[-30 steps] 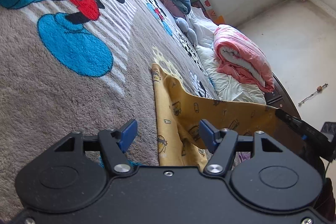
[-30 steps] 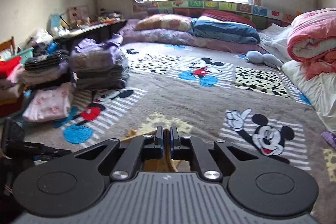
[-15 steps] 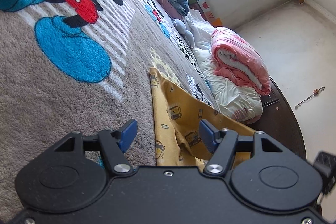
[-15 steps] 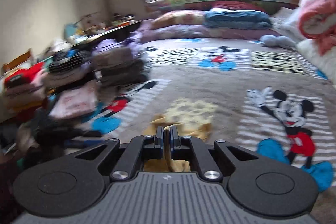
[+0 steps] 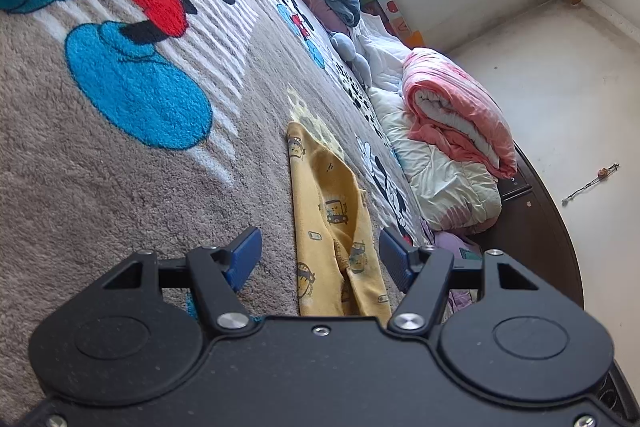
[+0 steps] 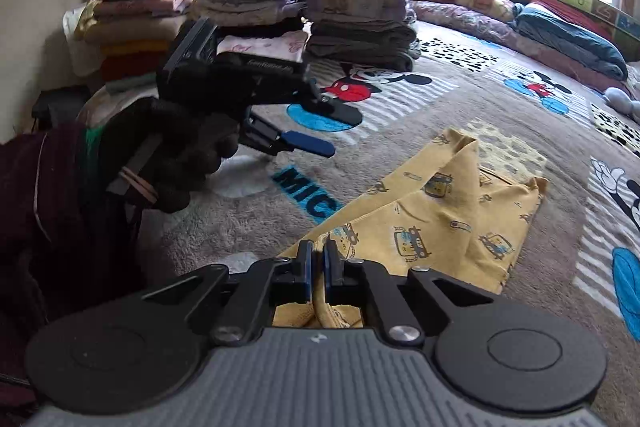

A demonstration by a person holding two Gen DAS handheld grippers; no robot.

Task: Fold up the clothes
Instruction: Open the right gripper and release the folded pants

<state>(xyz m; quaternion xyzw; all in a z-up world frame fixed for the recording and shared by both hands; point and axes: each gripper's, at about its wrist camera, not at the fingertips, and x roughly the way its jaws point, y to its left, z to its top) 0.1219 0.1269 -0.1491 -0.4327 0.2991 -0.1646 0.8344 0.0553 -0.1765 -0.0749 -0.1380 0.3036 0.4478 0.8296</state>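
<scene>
A yellow garment [image 6: 444, 223] printed with small cars lies partly folded on the grey cartoon-mouse blanket [image 6: 440, 99]. My right gripper [image 6: 316, 267] is shut on the garment's near edge, the cloth pinched between its blue pads. In the left wrist view the same yellow garment [image 5: 328, 211] stretches away between the fingers of my left gripper [image 5: 320, 259], which stands open above it and holds nothing. The right wrist view also shows the left gripper [image 6: 308, 143], held by a dark-gloved hand [image 6: 180, 155], hovering over the blanket to the left of the garment.
Several stacks of folded clothes [image 6: 360, 23] stand at the back left of the bed. A rolled pink-and-white quilt [image 5: 456, 111] lies on white bedding at the bed's far side. Pillows [image 6: 568, 35] line the wall under the window.
My right gripper swung down and toward the left gripper, carrying the garment's edge with it, so the raised cloth has dropped and folded over onto itself. The left gripper stayed in place.
</scene>
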